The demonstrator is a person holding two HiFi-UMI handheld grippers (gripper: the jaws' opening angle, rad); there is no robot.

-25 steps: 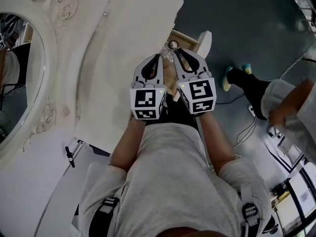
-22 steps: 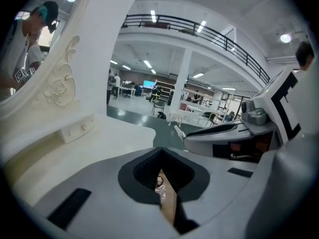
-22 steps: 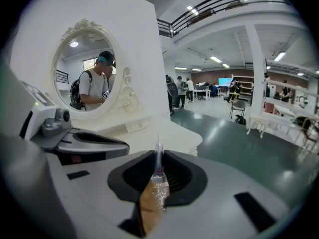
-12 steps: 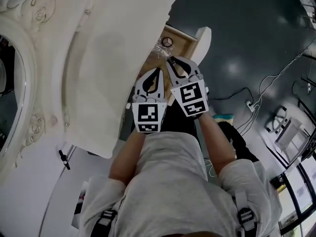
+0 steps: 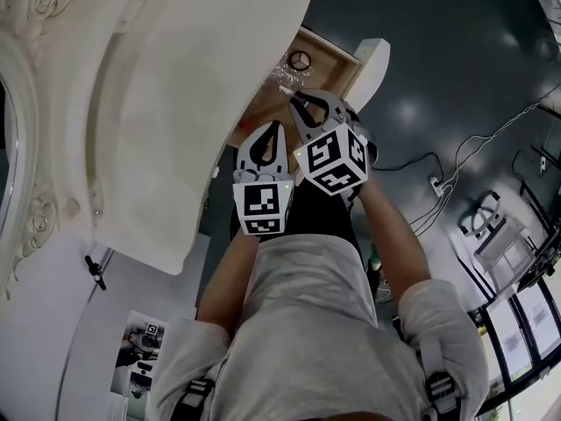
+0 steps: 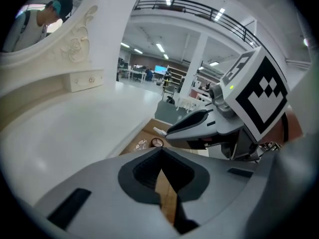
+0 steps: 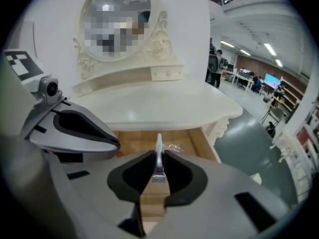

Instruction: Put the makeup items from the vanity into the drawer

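My right gripper [image 5: 294, 96] is shut on a thin white makeup stick [image 7: 159, 151] with a silver band, held upright over the open wooden drawer [image 5: 330, 65]. The stick's tip [image 5: 283, 89] pokes out past the jaws. My left gripper [image 5: 277, 125] hangs just beside it on the left, shut and empty [image 6: 160, 151]. In the drawer lie a small round item [image 5: 301, 60] and a crinkled clear wrapper [image 5: 280, 69]. In the left gripper view both show at the drawer's far end, the round item [image 6: 157, 143] next to the wrapper [image 6: 141, 145].
The white vanity top [image 5: 202, 86] spreads to the left of the drawer, with the carved oval mirror [image 7: 117, 19] behind it. The drawer's white front panel [image 5: 373, 63] juts out over the dark floor [image 5: 456, 68]. Cables [image 5: 438, 191] lie on the floor at right.
The head view has swung, so the mirror has slid off to the left. My right gripper has rolled and pulled back a little from the drawer with the stick in it.
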